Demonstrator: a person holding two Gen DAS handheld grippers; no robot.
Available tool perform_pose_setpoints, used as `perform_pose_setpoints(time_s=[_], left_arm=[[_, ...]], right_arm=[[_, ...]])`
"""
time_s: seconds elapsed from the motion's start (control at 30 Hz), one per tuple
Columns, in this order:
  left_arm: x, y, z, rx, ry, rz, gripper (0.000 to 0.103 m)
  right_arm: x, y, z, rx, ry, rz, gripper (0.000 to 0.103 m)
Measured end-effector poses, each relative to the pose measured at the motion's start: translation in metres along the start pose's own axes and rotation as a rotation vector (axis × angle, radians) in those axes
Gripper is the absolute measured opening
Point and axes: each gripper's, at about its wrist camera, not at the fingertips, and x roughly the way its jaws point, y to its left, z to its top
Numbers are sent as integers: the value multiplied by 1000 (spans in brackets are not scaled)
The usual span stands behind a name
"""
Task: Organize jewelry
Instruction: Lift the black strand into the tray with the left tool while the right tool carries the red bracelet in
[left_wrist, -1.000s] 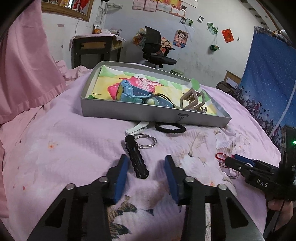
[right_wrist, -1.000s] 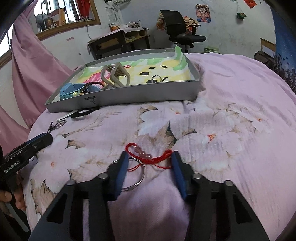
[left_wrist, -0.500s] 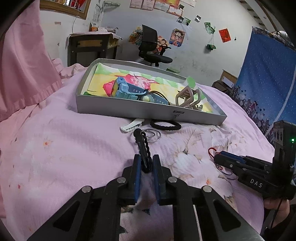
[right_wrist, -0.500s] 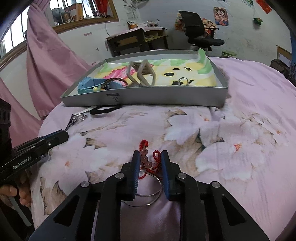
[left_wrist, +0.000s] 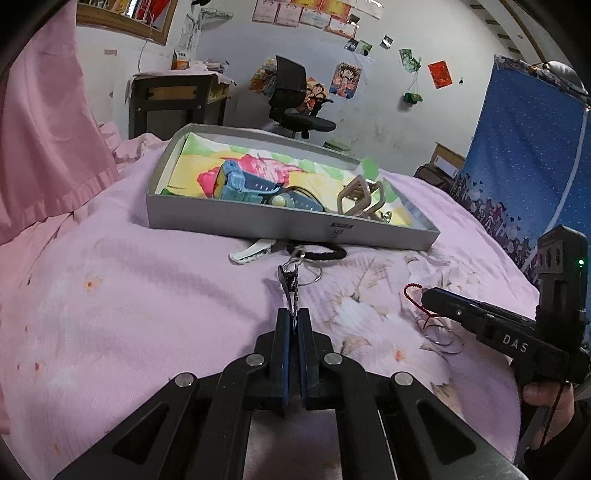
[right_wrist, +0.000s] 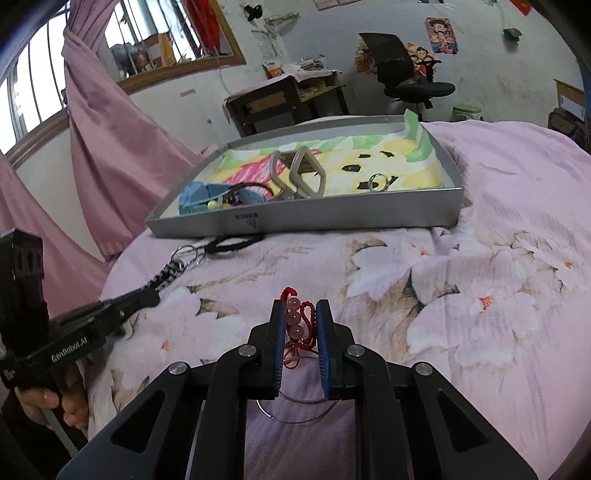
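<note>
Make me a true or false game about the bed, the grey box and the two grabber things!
1. The left gripper is shut on the black braided keychain. True.
2. The right gripper is wide open with nothing between its fingers. False: it is shut on the red string bracelet with pink beads.
3. The grey tray has a blue watch inside it. True.
4. The black hair tie lies inside the tray. False: it lies on the pink blanket just in front of the tray.
5. The desk chair stands on the bed. False: it stands on the floor behind the bed, by the wall.
</note>
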Motion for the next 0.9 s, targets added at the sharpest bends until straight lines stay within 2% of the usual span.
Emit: perform_pose_setpoints(time_s=[0.17, 0.53, 0.73, 0.9], left_arm=[[-7, -2, 1, 0, -44, -23, 4], [-24, -5, 12, 1, -170, -33, 4], [-20, -9, 35, 3, -234, -43, 4], [-8, -11, 63, 10, -269, -48, 4]], right_arm=[[-4, -3, 3, 22, -45, 6, 14], [-23, 7, 21, -30, -171, -4, 14], [-35, 8, 43, -28, -269, 19, 14], [-35, 9, 64, -57, -324, -21, 14]])
